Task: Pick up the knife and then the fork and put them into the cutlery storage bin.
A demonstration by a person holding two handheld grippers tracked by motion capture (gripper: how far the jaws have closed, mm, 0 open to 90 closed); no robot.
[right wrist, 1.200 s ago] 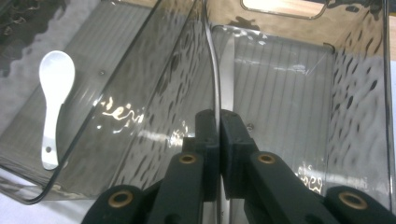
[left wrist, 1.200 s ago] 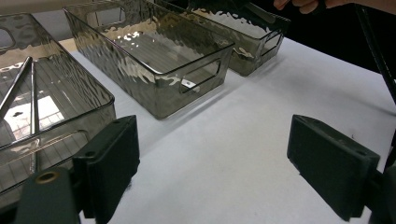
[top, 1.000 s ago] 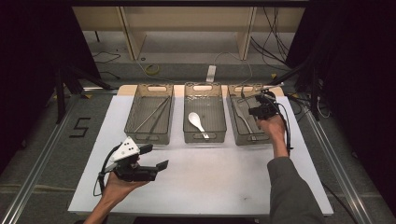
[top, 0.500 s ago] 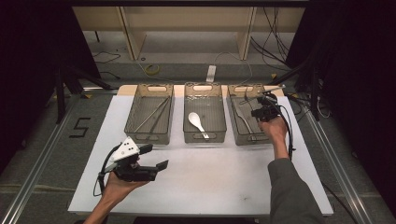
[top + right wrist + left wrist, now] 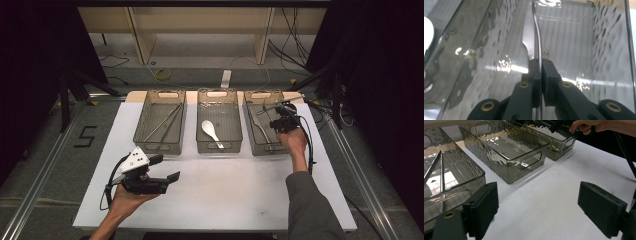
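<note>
Where fingers [image 5: 539, 72] pinch, fork [image 5: 537, 32] shows edge-on

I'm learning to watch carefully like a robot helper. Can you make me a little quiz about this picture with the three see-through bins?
1. True or false: the right gripper is shut on a metal fork.
2. Which bin holds the white spoon? A) left bin B) middle bin C) right bin
3. Fill in: the left gripper hangs over the white table with its jaws ____.

Key
1. True: its jaws pinch the fork's thin handle over the right bin.
2. B.
3. Open, with nothing between them.
</note>
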